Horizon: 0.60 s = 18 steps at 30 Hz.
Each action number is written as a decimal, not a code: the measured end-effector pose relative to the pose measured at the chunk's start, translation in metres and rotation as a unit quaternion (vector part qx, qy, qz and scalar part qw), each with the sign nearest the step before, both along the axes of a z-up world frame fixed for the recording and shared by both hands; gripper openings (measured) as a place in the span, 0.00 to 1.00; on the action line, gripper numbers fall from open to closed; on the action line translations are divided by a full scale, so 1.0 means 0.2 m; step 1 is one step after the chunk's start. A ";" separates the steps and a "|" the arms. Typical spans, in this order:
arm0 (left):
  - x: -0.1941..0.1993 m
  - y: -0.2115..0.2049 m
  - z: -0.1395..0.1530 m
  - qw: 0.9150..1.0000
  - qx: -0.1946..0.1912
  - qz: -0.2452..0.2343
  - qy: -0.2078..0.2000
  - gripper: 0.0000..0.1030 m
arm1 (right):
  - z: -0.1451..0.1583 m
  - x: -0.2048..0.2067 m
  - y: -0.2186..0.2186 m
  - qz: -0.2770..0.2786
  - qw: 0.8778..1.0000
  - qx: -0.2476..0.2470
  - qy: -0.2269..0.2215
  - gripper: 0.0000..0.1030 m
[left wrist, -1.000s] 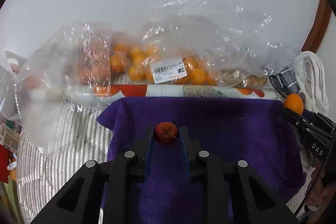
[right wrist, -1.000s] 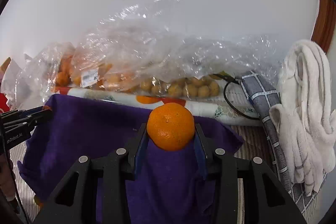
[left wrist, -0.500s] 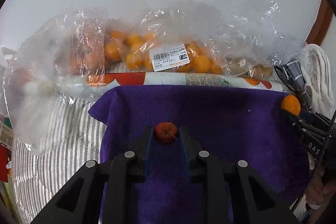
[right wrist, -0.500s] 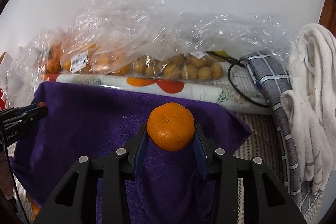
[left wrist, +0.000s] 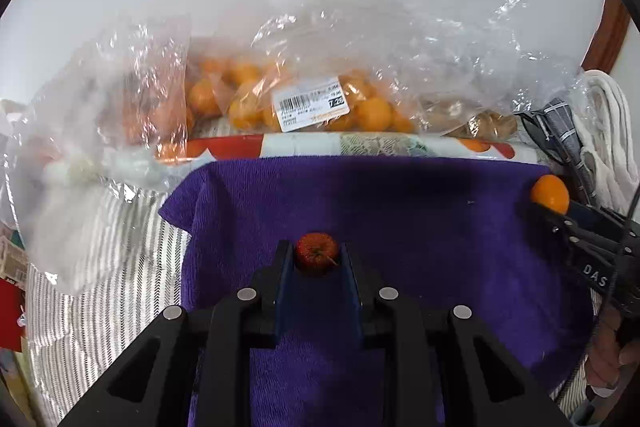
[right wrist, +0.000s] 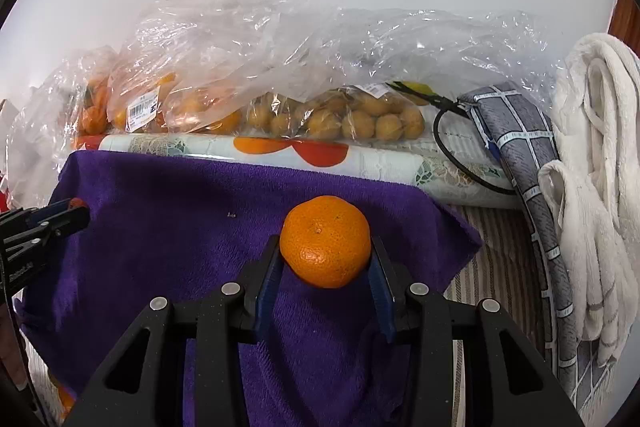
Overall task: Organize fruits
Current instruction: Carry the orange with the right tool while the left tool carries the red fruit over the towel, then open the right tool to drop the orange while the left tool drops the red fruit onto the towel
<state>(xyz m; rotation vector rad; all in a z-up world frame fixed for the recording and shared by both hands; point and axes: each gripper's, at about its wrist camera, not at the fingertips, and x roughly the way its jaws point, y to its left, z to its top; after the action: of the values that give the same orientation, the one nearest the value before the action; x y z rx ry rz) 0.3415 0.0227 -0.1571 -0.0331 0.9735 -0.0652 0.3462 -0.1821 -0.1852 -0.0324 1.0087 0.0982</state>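
Observation:
My left gripper (left wrist: 316, 257) is shut on a small red fruit (left wrist: 316, 251) just above the purple towel (left wrist: 400, 219). My right gripper (right wrist: 326, 259) is shut on an orange mandarin (right wrist: 325, 241) over the right part of the same towel (right wrist: 180, 227). The right gripper with its mandarin (left wrist: 550, 193) shows at the right edge of the left wrist view. The left gripper (right wrist: 60, 217) shows at the left edge of the right wrist view. Clear plastic bags of orange fruit (left wrist: 248, 103) and tan round fruit (right wrist: 340, 119) lie behind the towel.
A rolled patterned cloth (right wrist: 320, 157) lies along the towel's far edge. A grey checked cloth (right wrist: 528, 163), a black cable (right wrist: 456, 155) and white towels (right wrist: 592, 187) lie to the right. Striped fabric (left wrist: 92, 299) lies to the left. A white wall stands behind.
Both grippers have moved down and forward over the purple towel, each still holding its fruit. The bags now sit higher in both views.

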 end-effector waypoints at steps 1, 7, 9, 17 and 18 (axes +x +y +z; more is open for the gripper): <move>0.00 0.00 0.00 1.000 0.001 -0.001 0.000 0.22 | -0.01 0.01 0.00 0.000 1.000 0.001 0.006 0.40; 0.02 0.01 -0.06 1.000 0.000 0.004 0.019 0.22 | -0.01 0.01 0.03 0.008 1.000 -0.008 0.004 0.40; 0.03 0.00 -0.09 1.000 -0.003 0.006 0.023 0.22 | -0.01 0.01 0.03 0.012 1.000 -0.011 0.001 0.41; 0.01 0.00 -0.13 1.000 -0.024 0.000 0.018 0.47 | -0.03 -0.01 0.04 0.020 1.000 -0.006 -0.011 0.60; 0.01 -0.01 -0.13 1.000 -0.022 0.002 0.018 0.54 | -0.04 0.00 0.05 0.021 1.000 -0.008 -0.015 0.61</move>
<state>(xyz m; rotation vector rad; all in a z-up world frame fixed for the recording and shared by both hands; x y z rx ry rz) 0.3433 0.0215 -0.1840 -0.0757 1.0072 -0.0828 0.3453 -0.1731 -0.1924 -0.0695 0.9795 0.1275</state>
